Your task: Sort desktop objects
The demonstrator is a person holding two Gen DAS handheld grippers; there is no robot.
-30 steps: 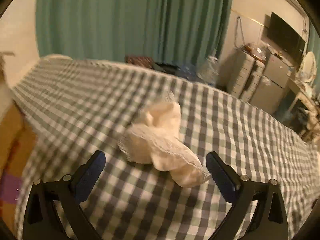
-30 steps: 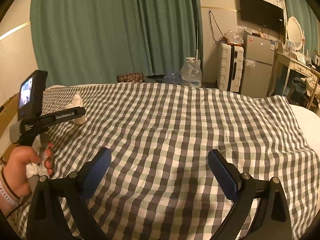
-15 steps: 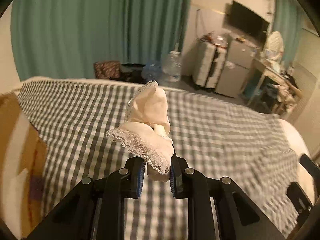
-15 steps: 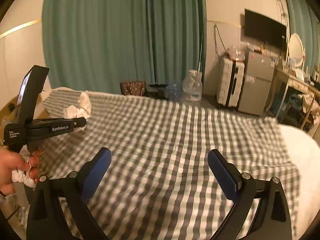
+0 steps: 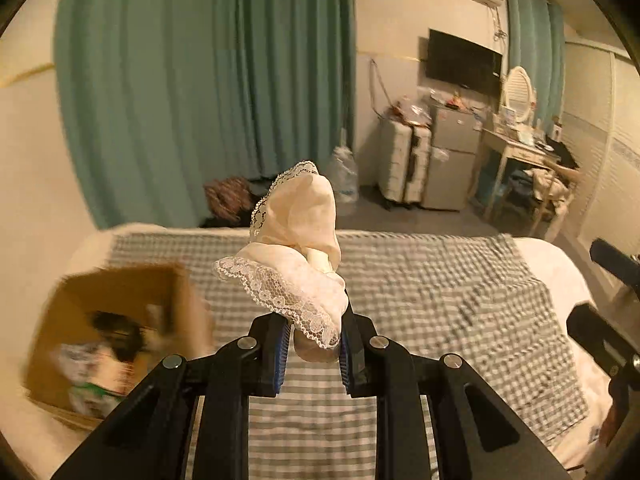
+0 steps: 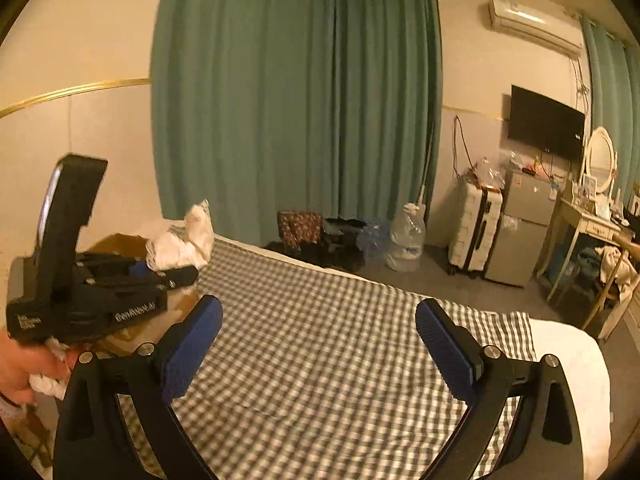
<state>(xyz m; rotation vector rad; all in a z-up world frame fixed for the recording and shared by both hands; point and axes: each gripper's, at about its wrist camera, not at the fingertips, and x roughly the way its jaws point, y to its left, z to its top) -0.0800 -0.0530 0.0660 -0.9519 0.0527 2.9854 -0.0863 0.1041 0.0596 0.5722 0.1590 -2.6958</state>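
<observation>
A cream lace-trimmed cloth point(image 5: 296, 256) is clamped in the left tool point(image 5: 312, 354), raised above the checked bed point(image 5: 440, 292); an open cardboard box point(image 5: 116, 320) lies lower left of it. The right tool point(image 6: 318, 340) gapes wide, holding nothing.

Open right tool point(image 6: 316, 344) above checked bedspread point(image 6: 320, 360); left tool point(image 6: 160, 268) clamping lace cloth point(image 6: 184, 240).

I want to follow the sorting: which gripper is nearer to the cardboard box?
Left. The left gripper, shut on the lace cloth, is beside the cardboard box; the right gripper is open over the checked bedcover.
</observation>
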